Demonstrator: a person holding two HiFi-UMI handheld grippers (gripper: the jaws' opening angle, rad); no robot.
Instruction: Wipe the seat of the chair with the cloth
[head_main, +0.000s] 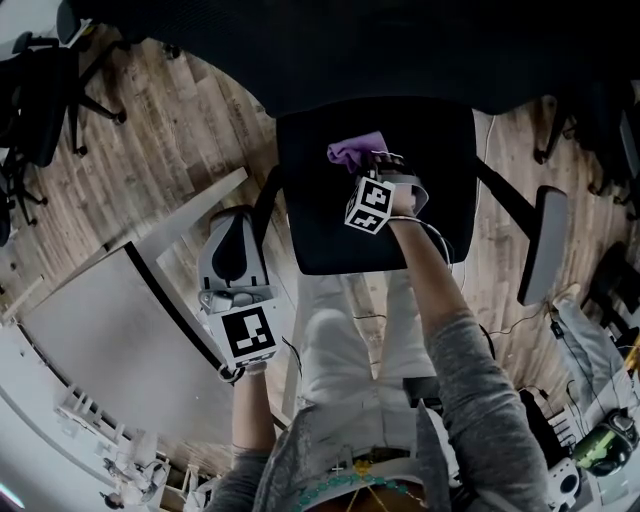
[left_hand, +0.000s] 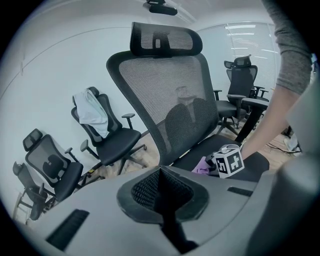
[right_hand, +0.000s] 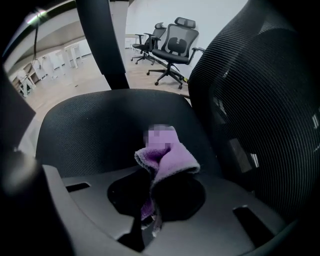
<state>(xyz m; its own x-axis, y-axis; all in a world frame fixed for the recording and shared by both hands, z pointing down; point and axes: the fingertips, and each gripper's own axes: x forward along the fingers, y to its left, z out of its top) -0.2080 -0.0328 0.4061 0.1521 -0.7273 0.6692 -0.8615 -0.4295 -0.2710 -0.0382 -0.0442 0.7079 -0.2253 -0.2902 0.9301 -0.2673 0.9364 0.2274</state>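
Office, mesh swivel chairs (left_hand: 107, 135), white desks (right_hand: 70, 52)

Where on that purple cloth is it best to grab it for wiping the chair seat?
Probably by a bunched fold, coming from above, much as the right gripper has it: the purple cloth is soft and crumpled, so a pinched fold should hold firm while the loose end sticks out ahead of the jaws over the seat.

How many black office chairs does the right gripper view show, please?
3: the near black chair in the foreground; a far chair by the wall; another chair left of it. Others may be hidden.
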